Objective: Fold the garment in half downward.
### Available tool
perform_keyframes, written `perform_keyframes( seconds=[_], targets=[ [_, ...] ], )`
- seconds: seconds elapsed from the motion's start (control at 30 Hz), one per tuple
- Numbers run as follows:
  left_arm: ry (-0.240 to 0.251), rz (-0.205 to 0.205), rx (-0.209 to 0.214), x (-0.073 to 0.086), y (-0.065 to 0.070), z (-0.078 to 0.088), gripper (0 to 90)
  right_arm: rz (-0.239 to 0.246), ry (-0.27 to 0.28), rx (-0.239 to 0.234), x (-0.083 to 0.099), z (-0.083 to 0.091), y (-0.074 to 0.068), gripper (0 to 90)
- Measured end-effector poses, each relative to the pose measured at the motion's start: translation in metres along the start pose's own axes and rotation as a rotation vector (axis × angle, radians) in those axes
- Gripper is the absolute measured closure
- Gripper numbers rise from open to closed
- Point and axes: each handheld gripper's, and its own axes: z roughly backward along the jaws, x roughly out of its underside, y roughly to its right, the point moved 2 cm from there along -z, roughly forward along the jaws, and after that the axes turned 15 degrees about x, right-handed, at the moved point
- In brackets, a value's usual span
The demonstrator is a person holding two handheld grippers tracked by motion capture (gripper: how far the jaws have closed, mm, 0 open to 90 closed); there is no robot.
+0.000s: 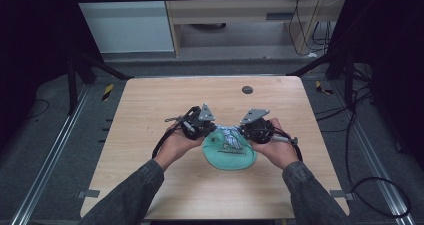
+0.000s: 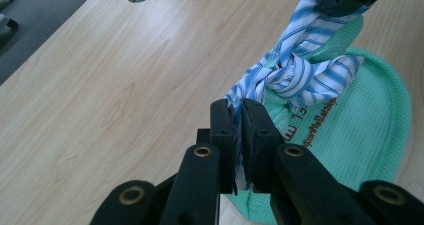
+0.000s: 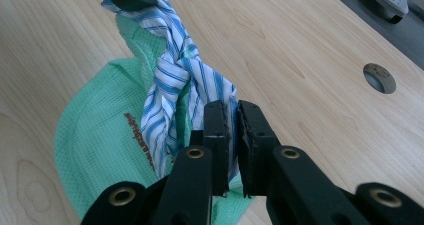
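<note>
High view: the left gripper [image 1: 212, 126] and right gripper [image 1: 243, 129] each clamp an end of a striped cloth strip [image 2: 295, 75], knotted between the jaws above a green mesh bag [image 1: 229, 154]. Pulling unevenly could slip the thin fabric from one grip, loosening the knot.

Two grippers, left gripper [image 2: 238, 116] and right gripper [image 3: 232, 117]; one blue-striped cloth [image 2: 300, 75] pinched between them; one green cloth [image 1: 231, 156] beneath both; one table [image 1: 150, 115]; one round hole [image 1: 247, 90] beyond them.
</note>
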Motion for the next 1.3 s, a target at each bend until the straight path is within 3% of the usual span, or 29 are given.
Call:
perform_keyframes(
  seconds=[0.4,0.57,1.3],
  targets=[
    [0.006,-0.01,0.015,0.009,0.013,-0.004,84.7,0.021,-0.009,-0.011,0.01,0.005,-0.008,83.2],
    [0.002,-0.007,0.04,0.013,0.017,-0.005,84.6,0.03,-0.017,-0.021,0.014,0.007,-0.012,83.2],
    [0.024,0.003,0.06,0.03,0.027,-0.008,83.9,0.061,-0.017,-0.037,0.023,0.015,-0.026,82.9]
  ],
)
